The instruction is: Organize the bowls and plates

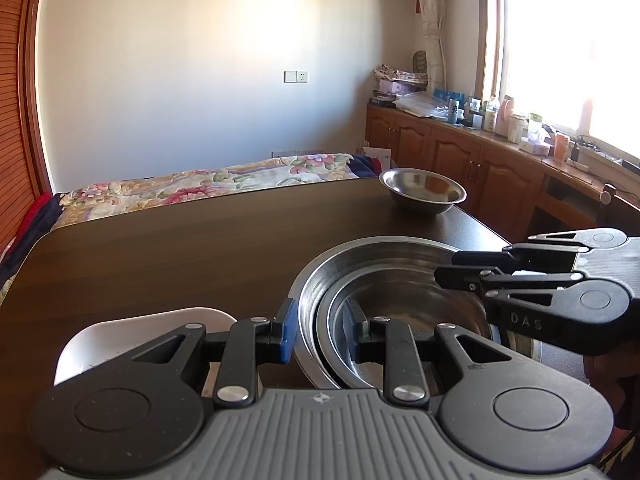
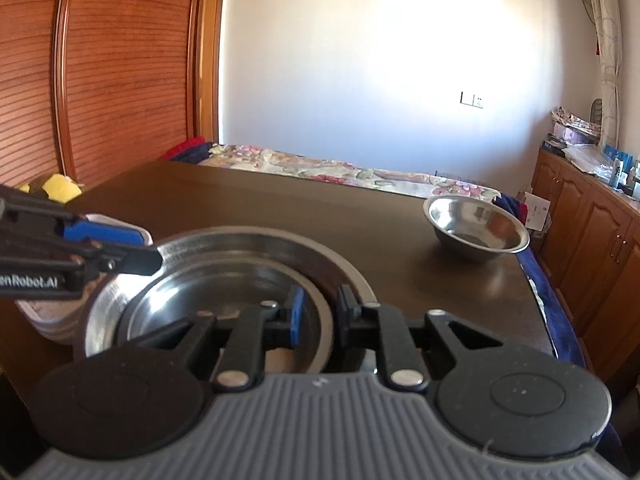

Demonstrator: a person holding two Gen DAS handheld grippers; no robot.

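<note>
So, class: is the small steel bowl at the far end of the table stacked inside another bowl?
No, the small steel bowl sits alone on the dark table, apart from the nested bowls nearer the camera.

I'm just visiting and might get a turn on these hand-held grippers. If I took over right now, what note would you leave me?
Left gripper: open, jaws astride the near rim of the nested steel bowls.
Right gripper: open, jaws astride the inner bowl's rim on the opposite side.
White plate: on the table, just left of the stack.
Done: smaller steel bowls sit inside the big one.
Left: the single steel bowl at the far right corner remains apart; it probably joins the stack next.
</note>
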